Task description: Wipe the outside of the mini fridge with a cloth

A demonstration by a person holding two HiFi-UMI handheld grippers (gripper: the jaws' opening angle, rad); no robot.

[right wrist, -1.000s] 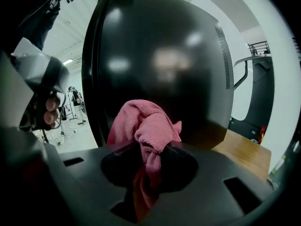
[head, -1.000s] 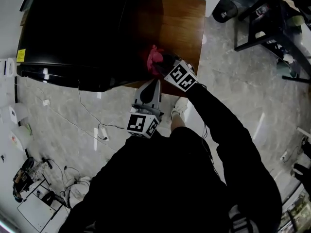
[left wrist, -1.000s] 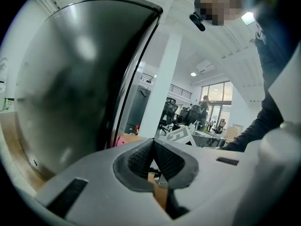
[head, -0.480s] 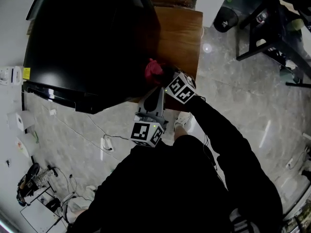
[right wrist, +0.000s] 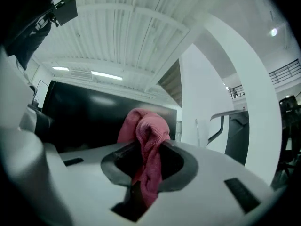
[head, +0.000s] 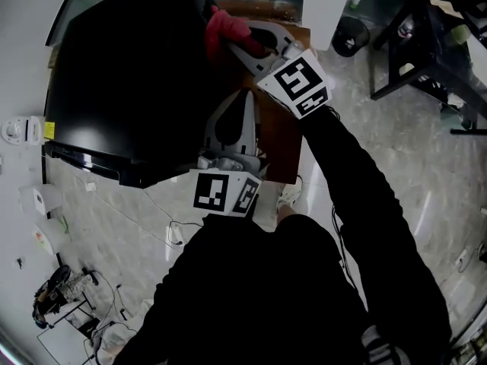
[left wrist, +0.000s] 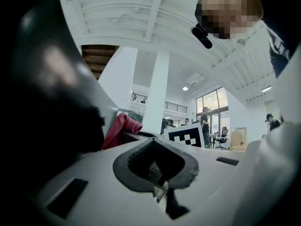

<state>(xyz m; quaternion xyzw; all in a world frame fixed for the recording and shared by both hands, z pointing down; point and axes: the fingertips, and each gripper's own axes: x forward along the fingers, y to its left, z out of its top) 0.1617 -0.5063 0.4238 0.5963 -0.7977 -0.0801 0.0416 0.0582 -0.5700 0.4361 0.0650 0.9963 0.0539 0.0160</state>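
Pale stone floor (head: 380, 150) runs around the wooden tabletop (head: 280, 147) that carries the black mini fridge (head: 129, 82). Nearest, the left gripper (head: 245, 101) points along the fridge's right side, jaws together with nothing between them. Beyond it, the right gripper (head: 232, 42) has its jaws clamped on the bunched pink cloth (head: 221, 23) at the fridge's far right edge. Wiping well probably means pressing the wad flat and drawing overlapping strokes along the panel. Rightward the floor lies open; a dark rack (head: 415, 44) stands well apart.
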